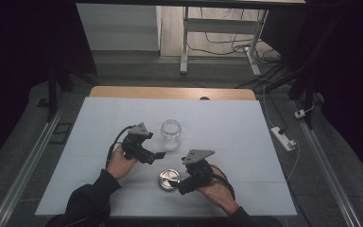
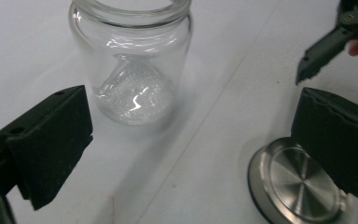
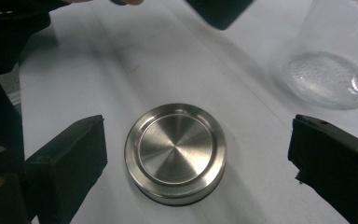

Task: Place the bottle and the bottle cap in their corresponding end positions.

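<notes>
A clear glass jar (image 1: 171,134) stands open-mouthed and upright near the middle of the white table cover (image 1: 241,132). Its round steel lid (image 1: 168,179) lies flat, nearer the front edge. My left gripper (image 1: 158,155) is just left of the jar, its jaws wide apart and empty. In the left gripper view the jar (image 2: 130,60) stands ahead of the left gripper (image 2: 191,135) and the lid (image 2: 298,186) sits by the right jaw. My right gripper (image 1: 181,185) is at the lid's right side. In the right gripper view the lid (image 3: 175,151) lies between the right gripper's (image 3: 200,156) spread jaws, with a gap on each side.
The wooden table edge (image 1: 170,92) runs behind the cover. Beyond it are a desk frame (image 1: 185,42) and floor cables (image 1: 264,61). A power strip (image 1: 283,138) lies off the table's right side. Bare cover stretches to the left and right of the hands.
</notes>
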